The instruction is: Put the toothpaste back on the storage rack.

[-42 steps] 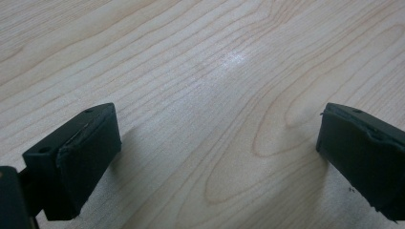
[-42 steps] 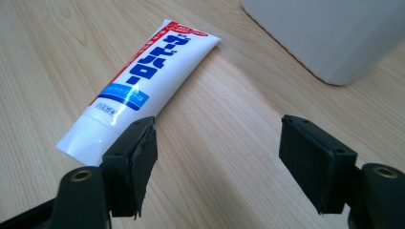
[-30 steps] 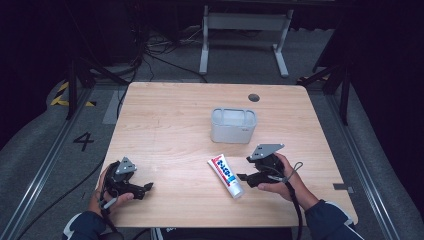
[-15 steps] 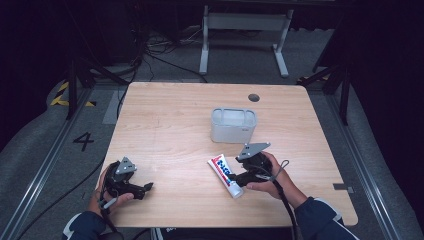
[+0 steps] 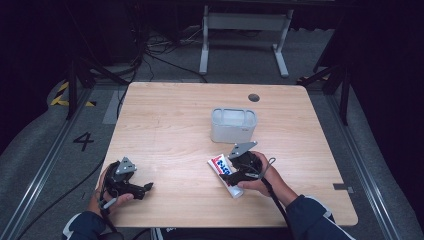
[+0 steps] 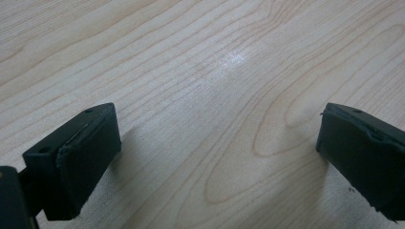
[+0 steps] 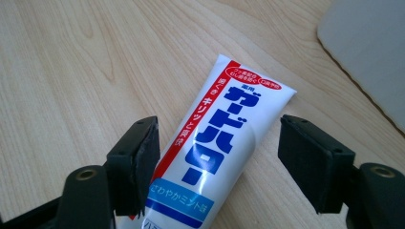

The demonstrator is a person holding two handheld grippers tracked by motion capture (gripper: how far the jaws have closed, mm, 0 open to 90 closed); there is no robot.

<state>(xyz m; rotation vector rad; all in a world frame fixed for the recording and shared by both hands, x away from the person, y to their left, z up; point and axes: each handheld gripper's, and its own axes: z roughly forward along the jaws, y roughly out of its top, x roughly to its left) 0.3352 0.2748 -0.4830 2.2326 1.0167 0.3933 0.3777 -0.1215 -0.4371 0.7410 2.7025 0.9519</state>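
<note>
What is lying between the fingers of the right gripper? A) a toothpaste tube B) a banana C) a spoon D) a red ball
A: in the right gripper view, the white toothpaste tube with blue and red lettering lies flat on the wooden table between the open fingers of the right gripper, not yet squeezed.

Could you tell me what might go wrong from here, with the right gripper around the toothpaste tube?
The right gripper is open astride the tube, which lies at a slant between the jaws. One jaw sits right at the tube's edge while the other is well clear, so closing could push or twist the tube rather than clamp it. The tube is soft, so a hard squeeze may dent it. The bin stands close behind, so a careless lift could knock it.
</note>
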